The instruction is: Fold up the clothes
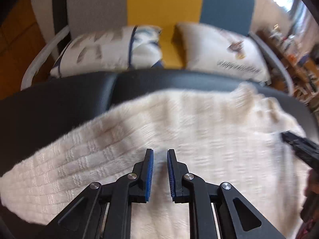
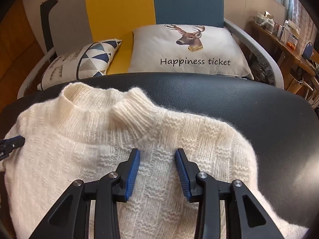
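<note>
A cream knitted sweater [image 2: 83, 155] lies on a black leather surface [image 2: 259, 109], its ribbed collar [image 2: 127, 107] pointing away from me. My right gripper [image 2: 157, 151] hovers open over the sweater's chest just below the collar, nothing between its fingers. In the left wrist view the same sweater [image 1: 139, 123] fills the lower frame, blurred. My left gripper [image 1: 160, 152] is open with a narrow gap above the knit, holding nothing. The right gripper's tip [image 1: 299, 147] shows at the right edge; the left gripper's tip [image 2: 12, 143] shows at the left edge of the right wrist view.
Behind the black surface stands a sofa with grey, yellow and blue panels [image 2: 119, 10]. On it lie a triangle-patterned pillow [image 2: 85, 61] and a deer pillow reading "Happiness ticket" [image 2: 189, 49]. A cluttered wooden shelf [image 2: 283, 35] runs along the right.
</note>
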